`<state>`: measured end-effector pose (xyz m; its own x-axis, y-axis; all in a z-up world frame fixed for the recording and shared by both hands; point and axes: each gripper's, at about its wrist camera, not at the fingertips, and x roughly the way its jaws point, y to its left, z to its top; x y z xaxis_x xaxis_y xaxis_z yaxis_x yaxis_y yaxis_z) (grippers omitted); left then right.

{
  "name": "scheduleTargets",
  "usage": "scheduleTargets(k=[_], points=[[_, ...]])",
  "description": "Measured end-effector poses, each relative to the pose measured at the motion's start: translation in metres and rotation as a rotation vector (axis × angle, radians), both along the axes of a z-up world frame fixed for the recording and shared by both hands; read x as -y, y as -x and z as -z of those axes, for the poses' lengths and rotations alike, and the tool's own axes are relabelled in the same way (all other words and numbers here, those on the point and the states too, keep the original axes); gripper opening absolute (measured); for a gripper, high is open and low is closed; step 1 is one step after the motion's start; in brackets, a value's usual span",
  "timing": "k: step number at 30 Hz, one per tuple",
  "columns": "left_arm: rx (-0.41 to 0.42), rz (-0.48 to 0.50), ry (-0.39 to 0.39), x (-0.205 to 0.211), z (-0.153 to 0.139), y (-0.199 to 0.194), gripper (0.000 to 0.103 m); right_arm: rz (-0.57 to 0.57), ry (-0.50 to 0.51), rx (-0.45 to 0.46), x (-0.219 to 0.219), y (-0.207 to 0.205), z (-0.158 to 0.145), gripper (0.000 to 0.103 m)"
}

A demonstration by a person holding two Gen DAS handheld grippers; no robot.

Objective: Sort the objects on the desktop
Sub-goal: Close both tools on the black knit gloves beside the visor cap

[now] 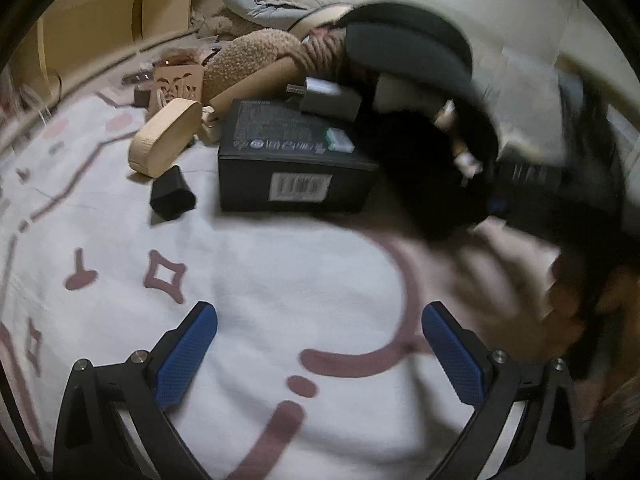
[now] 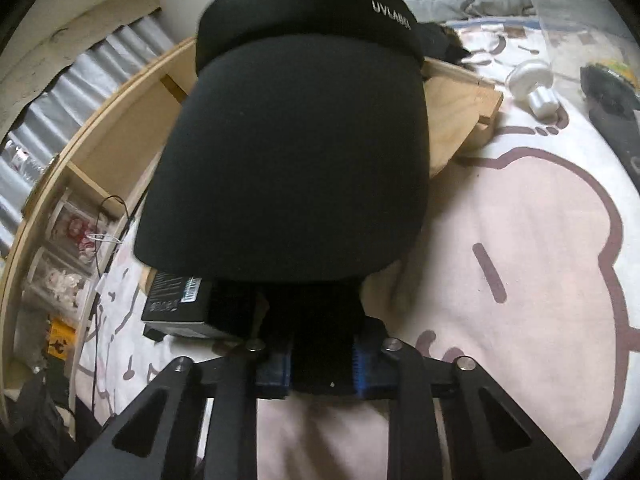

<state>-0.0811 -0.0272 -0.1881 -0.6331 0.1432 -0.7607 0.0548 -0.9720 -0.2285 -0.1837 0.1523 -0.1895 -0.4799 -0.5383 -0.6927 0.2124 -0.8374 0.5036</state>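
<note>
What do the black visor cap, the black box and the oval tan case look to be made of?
Visor cap: matte black fabric, likely stiffened; soft, no shine.
Box: matte black printed cardboard, judging by sharp edges and a barcode sticker.
Oval case: pale wood or woven fibre; too blurred to say.

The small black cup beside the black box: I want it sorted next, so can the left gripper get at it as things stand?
Probably yes. The left gripper is open and empty, and only bare patterned cloth lies between it and the small black cup, which lies apart from the black box.
</note>
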Motion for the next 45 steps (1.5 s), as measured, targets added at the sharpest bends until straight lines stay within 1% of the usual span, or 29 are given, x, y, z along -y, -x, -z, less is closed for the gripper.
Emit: scheduleTargets(k=[2, 4, 9, 11, 16, 17, 20, 23, 26, 28, 29, 35, 37, 40, 41, 43, 45], points=[[-0.019, 0.009, -0.096, 0.007, -0.005, -0.001, 0.101, 0.003, 0.016, -0.003, -0.005, -0.006, 0.0, 0.017], [-0.034, 0.014, -0.142, 0.009, -0.008, -0.002, 0.097, 0.003, 0.026, -0.008, -0.01, -0.016, -0.002, 0.016], [-0.035, 0.042, -0.205, 0.011, -0.01, 0.002, 0.085, -0.016, 0.032, -0.013, -0.013, -0.036, -0.005, 0.015], [-0.044, 0.056, -0.226, 0.01, -0.011, 0.004, 0.082, -0.033, 0.014, -0.014, -0.014, -0.042, -0.005, 0.015], [-0.058, 0.102, -0.322, 0.012, -0.016, 0.007, 0.082, -0.066, -0.006, 0.031, -0.017, -0.073, 0.01, 0.015], [-0.056, 0.108, -0.332, 0.011, -0.016, 0.007, 0.082, -0.061, -0.001, 0.033, -0.021, -0.081, 0.013, 0.015], [-0.036, 0.119, -0.359, 0.011, -0.015, 0.009, 0.082, -0.032, 0.059, 0.054, -0.035, -0.101, 0.015, 0.014], [-0.004, 0.138, -0.374, 0.006, -0.011, 0.009, 0.067, -0.03, 0.08, 0.058, -0.042, -0.114, 0.015, 0.014], [0.018, 0.162, -0.367, -0.001, -0.009, 0.009, 0.065, -0.054, 0.088, 0.065, -0.037, -0.125, 0.015, 0.014], [0.019, 0.182, -0.364, -0.005, -0.01, 0.009, 0.065, -0.078, 0.101, 0.078, -0.035, -0.134, 0.016, 0.014], [0.02, 0.189, -0.361, -0.007, -0.011, 0.008, 0.065, -0.09, 0.105, 0.085, -0.025, -0.135, 0.014, 0.014], [0.027, 0.225, -0.349, -0.016, -0.012, 0.011, 0.065, -0.135, 0.126, 0.109, -0.02, -0.159, 0.013, 0.014], [0.031, 0.233, -0.34, -0.016, -0.01, 0.012, 0.063, -0.153, 0.115, 0.113, -0.015, -0.166, 0.012, 0.014], [0.029, 0.236, -0.336, -0.017, -0.01, 0.008, 0.055, -0.175, 0.093, 0.111, -0.009, -0.174, 0.01, 0.014], [0.024, 0.235, -0.332, -0.017, -0.011, 0.004, 0.051, -0.172, 0.087, 0.109, -0.009, -0.176, 0.01, 0.014], [0.02, 0.231, -0.332, -0.017, -0.01, -0.001, 0.047, -0.14, 0.093, 0.095, -0.014, -0.175, 0.007, 0.014], [0.014, 0.231, -0.332, -0.018, -0.011, -0.002, 0.045, -0.102, 0.123, 0.086, -0.022, -0.173, 0.004, 0.014]])
